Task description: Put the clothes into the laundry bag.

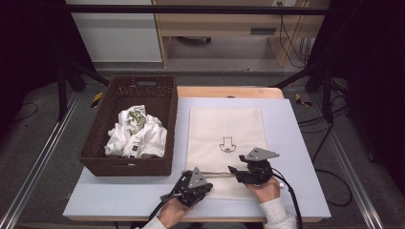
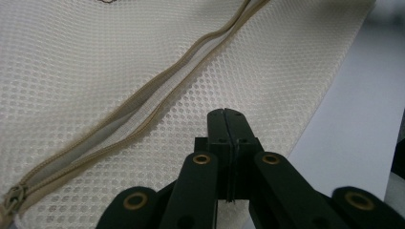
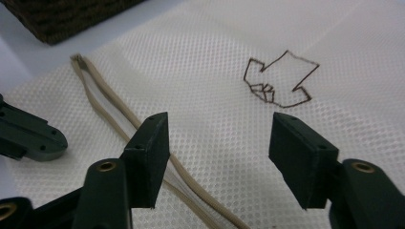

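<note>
— On the bench (image 1: 296,143), beside the basket (image 1: 131,126), lies my mesh bag (image 1: 224,138): light, limp, slippery.
— Fingers?
— Left gripper (image 2: 227,125) pressed together on mesh by the zipper (image 2: 157,98); right gripper (image 3: 217,143) spread. I'd pinch the zipper edge.

A dark brown wicker basket (image 1: 162,102) holding crumpled white clothing (image 1: 136,133) stands at the left of the pale blue worktop (image 1: 296,157), with a wooden cabinet (image 1: 219,21) behind.

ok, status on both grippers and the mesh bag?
Left gripper shut, on mesh below the zipper. Right gripper open over the mesh bag, nothing held. Zipper partly open. Basket off to the left, nothing in the way.
</note>
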Tool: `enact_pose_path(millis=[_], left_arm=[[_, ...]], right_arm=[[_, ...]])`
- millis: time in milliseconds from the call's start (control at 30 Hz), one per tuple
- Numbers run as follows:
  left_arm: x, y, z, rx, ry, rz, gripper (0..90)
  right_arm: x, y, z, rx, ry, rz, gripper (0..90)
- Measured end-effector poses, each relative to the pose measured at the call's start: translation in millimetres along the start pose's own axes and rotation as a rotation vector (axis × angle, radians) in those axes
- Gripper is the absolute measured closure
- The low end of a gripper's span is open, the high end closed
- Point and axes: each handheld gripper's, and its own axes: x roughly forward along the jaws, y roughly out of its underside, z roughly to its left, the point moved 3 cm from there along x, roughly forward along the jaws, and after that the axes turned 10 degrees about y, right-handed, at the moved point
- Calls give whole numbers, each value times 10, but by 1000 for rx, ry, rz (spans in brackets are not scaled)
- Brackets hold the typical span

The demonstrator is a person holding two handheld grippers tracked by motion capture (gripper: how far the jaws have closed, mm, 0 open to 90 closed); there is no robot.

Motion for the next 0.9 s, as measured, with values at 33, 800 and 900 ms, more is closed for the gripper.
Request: enact_pose_path(millis=[33, 800, 900], left_arm=[[0, 1, -1, 2, -1, -1, 891], [6, -25, -7, -10, 3, 0, 847], [-30, -95, 13, 3, -11, -18, 798]], right_arm=[[67, 35, 34, -28, 1, 34, 451], [175, 104, 200, -85, -1, 101, 849], [177, 97, 184, -75, -6, 104, 863]])
